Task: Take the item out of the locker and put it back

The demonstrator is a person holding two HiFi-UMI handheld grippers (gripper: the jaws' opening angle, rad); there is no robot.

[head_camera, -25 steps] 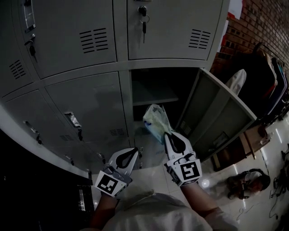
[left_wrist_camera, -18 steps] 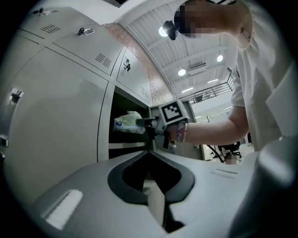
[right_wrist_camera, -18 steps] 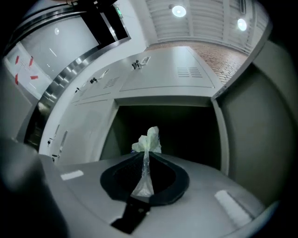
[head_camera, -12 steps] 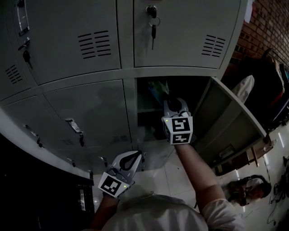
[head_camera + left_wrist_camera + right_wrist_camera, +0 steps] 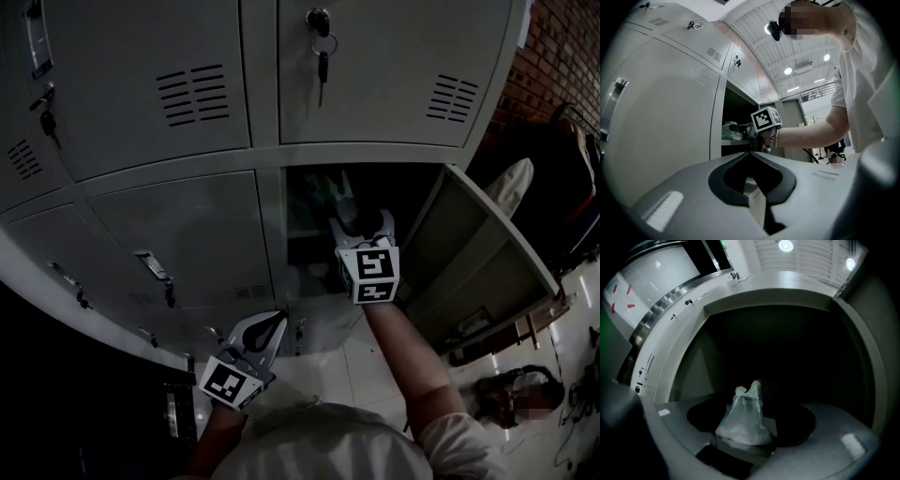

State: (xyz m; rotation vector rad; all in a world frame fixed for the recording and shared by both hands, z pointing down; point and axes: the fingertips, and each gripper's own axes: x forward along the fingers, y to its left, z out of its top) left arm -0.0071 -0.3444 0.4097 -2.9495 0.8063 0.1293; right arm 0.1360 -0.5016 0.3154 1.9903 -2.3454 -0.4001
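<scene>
The item is a pale, crumpled plastic bag [image 5: 743,420]. It sits inside the open locker compartment [image 5: 314,244], and the left gripper view shows it resting on the inner shelf [image 5: 731,131]. My right gripper [image 5: 349,214] reaches into that compartment. Its jaws have just been opening and now stand wide on either side of the bag [image 5: 314,192], with no pad pressing on it. My left gripper [image 5: 272,323] hangs low in front of the closed lower lockers. It is shut and holds nothing.
The open locker door [image 5: 478,253] swings out to the right of my right arm. A key [image 5: 321,47] hangs in the closed door above. Closed grey lockers [image 5: 178,225] fill the left. A brick wall, dark bags and clutter on the floor [image 5: 511,394] lie at the right.
The right gripper carried the bag from in front of the lockers up into the open compartment, then spread its jaws off it. The left gripper barely shifted.
</scene>
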